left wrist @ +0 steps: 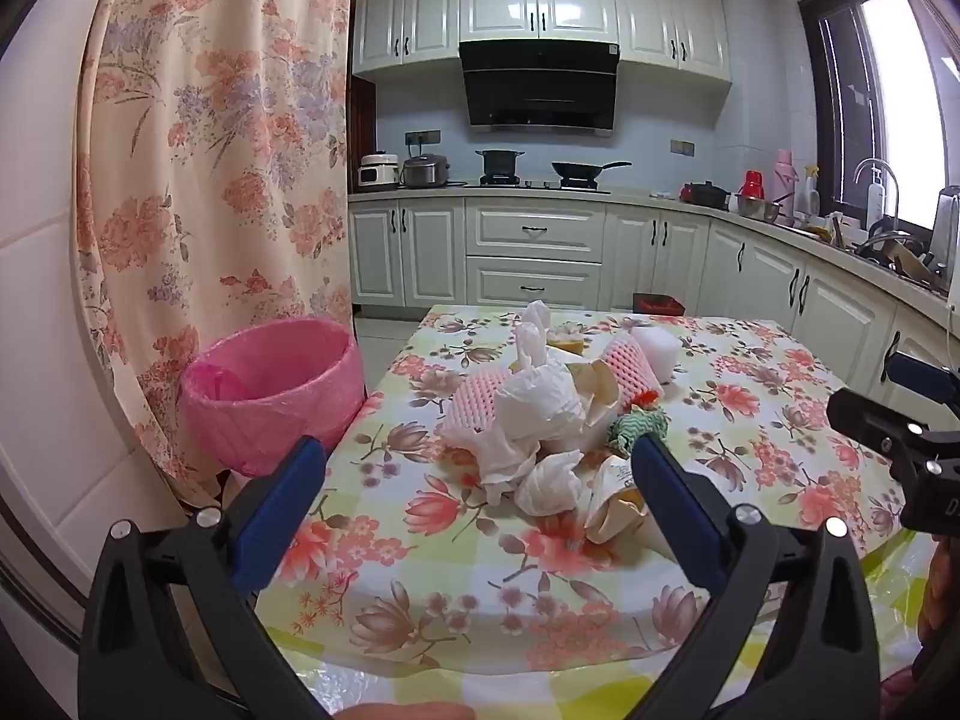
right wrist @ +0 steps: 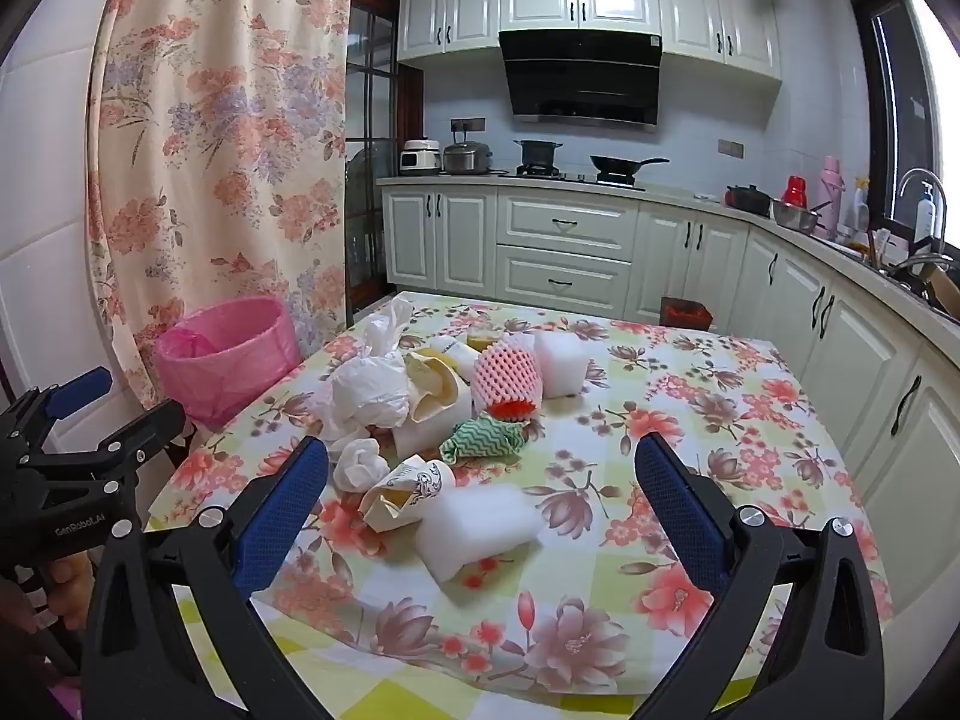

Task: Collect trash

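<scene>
The table, draped in a glossy floral cloth of pink and yellow checks, spreads out ahead of both claws, and nothing has been lifted from it, so this looks like the opening step: choosing a first piece of trash and reaching for it. Beyond the left gripper's left finger, off the table's edge and in front of a flowered curtain, stands the round bin, lined with a thin pink bag. The trash heap lies straight ahead between that claw's widely parted fingers, which grip nothing. The right gripper is likewise spread wide and empty. Nearest to it, just ahead and between its fingers, is a soft white foam block; touching that is a crushed printed paper cup. Further on sit crumpled white tissue, a pink foam fruit net with a dimpled mesh, and a small green zigzag wrapper. The next move probably calls for a short advance and a gentle squeeze, since all this is light and compressible.
</scene>
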A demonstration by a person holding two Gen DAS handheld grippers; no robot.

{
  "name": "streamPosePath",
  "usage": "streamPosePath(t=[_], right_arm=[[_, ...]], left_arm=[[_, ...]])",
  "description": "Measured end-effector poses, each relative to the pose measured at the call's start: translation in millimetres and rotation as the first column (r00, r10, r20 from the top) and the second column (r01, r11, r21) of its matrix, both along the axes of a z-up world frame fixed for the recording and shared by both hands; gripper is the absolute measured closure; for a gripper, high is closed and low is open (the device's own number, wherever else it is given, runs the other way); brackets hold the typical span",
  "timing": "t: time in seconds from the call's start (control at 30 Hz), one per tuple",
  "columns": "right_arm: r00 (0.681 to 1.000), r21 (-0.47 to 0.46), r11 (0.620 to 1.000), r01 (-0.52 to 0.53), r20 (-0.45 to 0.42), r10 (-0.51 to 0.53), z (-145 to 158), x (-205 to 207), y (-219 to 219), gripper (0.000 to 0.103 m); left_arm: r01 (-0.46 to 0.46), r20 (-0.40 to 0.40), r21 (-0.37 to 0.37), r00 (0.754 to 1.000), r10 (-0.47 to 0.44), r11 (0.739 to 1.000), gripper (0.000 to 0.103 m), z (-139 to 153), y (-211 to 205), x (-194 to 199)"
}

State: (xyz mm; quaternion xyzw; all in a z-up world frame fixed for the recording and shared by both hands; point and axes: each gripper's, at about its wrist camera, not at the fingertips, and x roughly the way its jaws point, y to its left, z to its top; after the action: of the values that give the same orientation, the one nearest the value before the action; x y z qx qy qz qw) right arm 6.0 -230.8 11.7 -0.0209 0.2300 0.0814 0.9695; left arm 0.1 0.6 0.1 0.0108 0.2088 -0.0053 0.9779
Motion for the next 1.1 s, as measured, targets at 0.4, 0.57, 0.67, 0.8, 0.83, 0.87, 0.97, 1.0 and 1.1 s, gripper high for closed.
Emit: streamPosePath(t=[0.4, 0.57, 0.67, 0.8, 0.83, 0.87, 0.97, 1.0, 1.1], right_arm=[[1.000, 0.003, 1.000, -0.001, -0.002, 0.001, 0.0, 0.0, 0.9, 0.007], [1.000, 0.004, 1.000, -0.001, -0.002, 0.001, -0.1, 0.2, 0.9, 0.007], [1.000, 0.005, 1.000, -0.001, -0.002, 0.001, -0.2, 0.2, 0.9, 0.007], [1.000, 0.005, 1.000, -0.002, -0.002, 0.002, 0.0, 0.0, 0.7, 0.007], [1.000, 0.006, 1.000, -0.002, -0.003, 0.002, 0.0, 0.1, 0.6, 0.007], [1.000, 0.005, 1.000, -0.001, -0.003, 0.001, 0.0, 0.1, 0.7, 0.007], [1.000, 0.007, 1.000, -0.002, -0.003, 0.002, 0.0, 0.0, 0.4, 0.007], [1.000, 0.007, 1.000, -0.001, -0.003, 0.001, 0.1, 0.1, 0.4, 0.007], [1.000, 0.008, 1.000, -0.001, -0.003, 0.001, 0.3, 0.0, 0.4, 0.007]], left_arm=[[0.006, -0.004, 0.003, 1.000, -0.006, 1.000, 0.004, 3.6, -2.2, 1.1], [-0.001, -0.008, -0.014, 1.000, 0.001, 1.000, 0.004, 2.4, 0.9, 1.7], [-0.003, -0.008, -0.014, 1.000, 0.002, 1.000, 0.004, 2.5, 0.6, 1.6], [-0.003, -0.008, -0.013, 1.000, 0.002, 1.000, 0.004, 2.8, 0.4, 1.7], [-0.003, -0.008, -0.014, 1.000, 0.003, 1.000, 0.004, 2.6, 0.6, 1.7], [-0.003, -0.008, -0.014, 1.000, 0.003, 1.000, 0.004, 2.6, 0.5, 1.7], [-0.003, -0.008, -0.014, 1.000, 0.003, 1.000, 0.004, 2.7, 0.5, 1.6], [-0.003, -0.008, -0.014, 1.000, 0.003, 1.000, 0.004, 2.9, 0.5, 1.7], [-0.003, -0.008, -0.014, 1.000, 0.003, 1.000, 0.004, 2.8, 0.4, 1.6]])
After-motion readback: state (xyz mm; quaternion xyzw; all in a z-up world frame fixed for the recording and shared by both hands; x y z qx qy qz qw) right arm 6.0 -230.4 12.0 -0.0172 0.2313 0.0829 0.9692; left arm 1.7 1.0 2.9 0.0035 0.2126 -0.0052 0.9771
